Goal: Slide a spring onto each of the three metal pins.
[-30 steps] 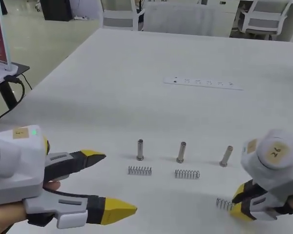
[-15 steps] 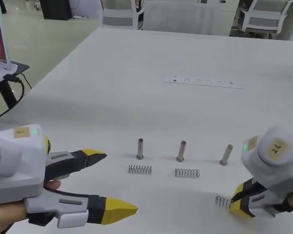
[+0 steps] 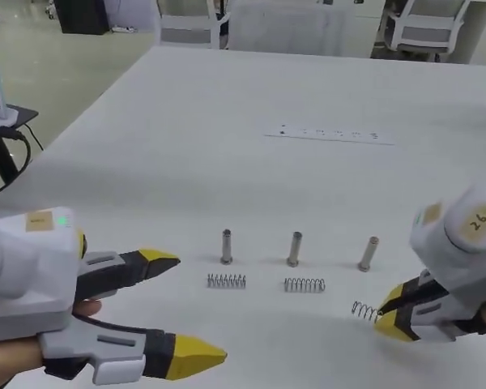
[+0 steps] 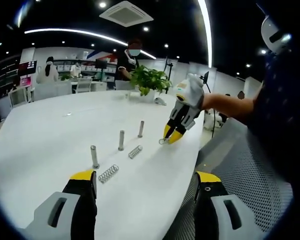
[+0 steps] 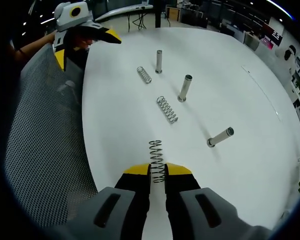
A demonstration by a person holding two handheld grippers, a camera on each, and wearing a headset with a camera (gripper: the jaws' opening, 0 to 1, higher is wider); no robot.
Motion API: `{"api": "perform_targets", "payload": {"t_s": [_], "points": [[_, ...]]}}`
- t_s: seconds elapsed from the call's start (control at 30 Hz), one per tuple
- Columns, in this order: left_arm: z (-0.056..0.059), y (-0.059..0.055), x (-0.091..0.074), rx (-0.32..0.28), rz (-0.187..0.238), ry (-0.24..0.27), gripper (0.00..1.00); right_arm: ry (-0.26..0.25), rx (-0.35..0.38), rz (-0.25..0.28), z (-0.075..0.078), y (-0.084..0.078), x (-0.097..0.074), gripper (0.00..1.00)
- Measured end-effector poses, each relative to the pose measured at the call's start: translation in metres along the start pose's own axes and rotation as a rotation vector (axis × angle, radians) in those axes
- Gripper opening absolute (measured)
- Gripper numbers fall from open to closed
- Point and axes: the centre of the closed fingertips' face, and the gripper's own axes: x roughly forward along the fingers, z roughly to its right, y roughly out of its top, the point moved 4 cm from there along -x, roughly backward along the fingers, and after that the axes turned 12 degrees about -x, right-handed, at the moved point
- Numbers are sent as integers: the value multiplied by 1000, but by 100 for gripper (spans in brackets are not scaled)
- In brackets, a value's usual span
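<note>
Right gripper [image 5: 158,173] edged toward pins [image 5: 184,88], clamping spring [image 5: 156,154] end; left gripper [image 4: 145,176] gapes wide.

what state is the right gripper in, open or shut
Shut. The right gripper pinches one end of a spring between its yellow tips, and the rest of the spring sticks out ahead.

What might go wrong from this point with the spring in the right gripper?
The right gripper pinches the spring only at one end, so its free length may sag or flick out. The nearest pin seems merely stood on the table, so a misaligned push might topple it.
</note>
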Motion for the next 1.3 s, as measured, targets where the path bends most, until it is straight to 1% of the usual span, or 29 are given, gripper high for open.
{"api": "perform_targets", "payload": {"t_s": [0.13, 0.27, 0.37, 0.43, 0.53, 0.7, 0.83, 0.93, 1.03, 1.1, 1.3], "points": [[4, 8, 2, 25, -6, -22, 75, -13, -11, 10, 2, 7, -6, 8], [12, 25, 6, 63, -1, -59, 73, -18, -23, 24, 1, 15, -10, 8], [20, 38, 11, 98, -2, -97, 72, -18, -37, 28, 0, 21, -13, 8], [24, 43, 15, 114, -3, -116, 70, -16, -45, 28, 0, 23, -14, 8], [30, 50, 26, 148, -18, -150, 69, -10, -58, 27, 0, 28, -17, 8], [36, 59, 39, 176, -29, -192, 67, -4, -91, 25, 0, 37, -26, 8], [40, 65, 47, 209, -40, -215, 63, 7, -116, 31, -2, 46, -33, 8], [40, 67, 53, 244, -39, -235, 56, 11, -137, 29, -3, 51, -36, 8], [35, 66, 58, 240, -43, -245, 49, 13, -157, 29, -4, 56, -38, 8], [33, 66, 62, 232, -48, -250, 48, 13, -166, 30, -5, 59, -39, 8], [39, 65, 71, 262, -57, -284, 40, 20, -196, 32, -9, 68, -41, 8]]}}
